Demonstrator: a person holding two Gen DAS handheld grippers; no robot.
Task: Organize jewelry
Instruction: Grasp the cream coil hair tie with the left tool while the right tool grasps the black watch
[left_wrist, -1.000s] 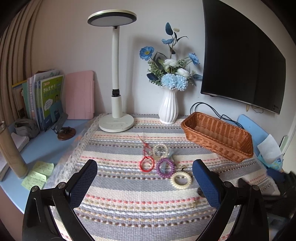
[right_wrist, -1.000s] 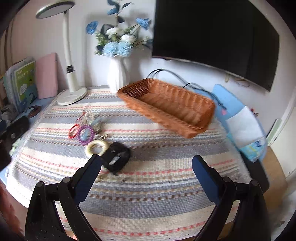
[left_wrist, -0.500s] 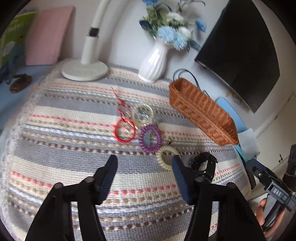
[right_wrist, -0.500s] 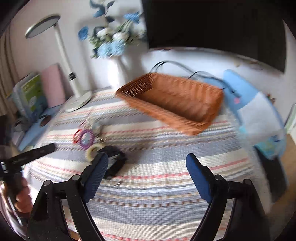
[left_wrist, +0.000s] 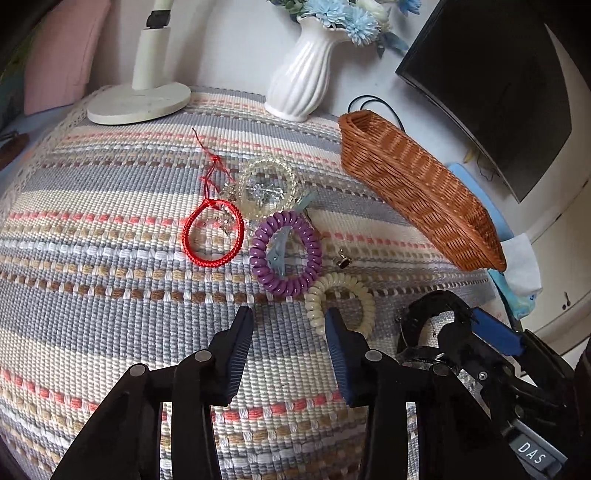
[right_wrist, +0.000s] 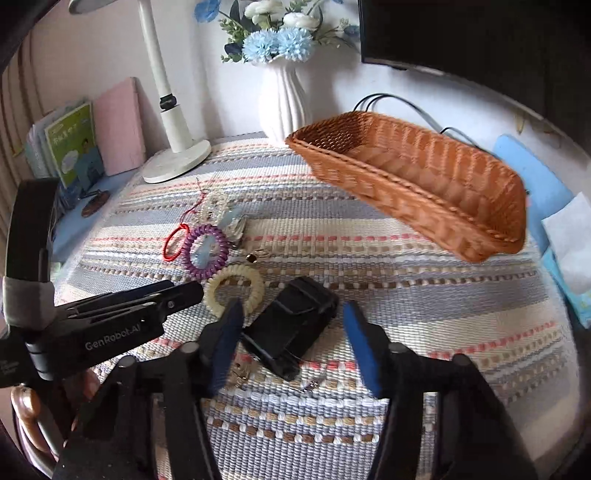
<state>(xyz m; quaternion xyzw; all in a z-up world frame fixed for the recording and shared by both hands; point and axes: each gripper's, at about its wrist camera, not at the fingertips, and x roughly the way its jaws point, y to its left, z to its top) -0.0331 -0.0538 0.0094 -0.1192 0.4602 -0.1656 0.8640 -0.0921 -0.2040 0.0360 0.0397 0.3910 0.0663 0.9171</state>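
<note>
On the striped cloth lie a red cord bracelet (left_wrist: 214, 234), a clear bead bracelet (left_wrist: 266, 184), a purple coil ring (left_wrist: 284, 254) and a cream coil ring (left_wrist: 340, 302) (right_wrist: 236, 288). My left gripper (left_wrist: 290, 332) (right_wrist: 192, 291) hovers low just before them. Its jaws are closing with only cloth between them, and the right finger covers the cream ring's near edge. My right gripper (right_wrist: 293, 332) straddles a black hair clip (right_wrist: 291, 328) (left_wrist: 439, 321). Its jaws are closing, and the pads stand just clear of the clip's sides.
A brown wicker basket (right_wrist: 424, 184) (left_wrist: 417, 188) sits empty at the back right. A white vase (left_wrist: 299, 85) and a lamp base (left_wrist: 140, 103) stand behind the jewelry. A small dark charm (left_wrist: 343, 260) lies by the purple ring. Tissues (right_wrist: 569, 240) lie past the cloth's right edge.
Both grippers have dropped toward the cloth and tilted down, and their jaws have narrowed. The left came close to the coil rings; the right came over the black clip.
</note>
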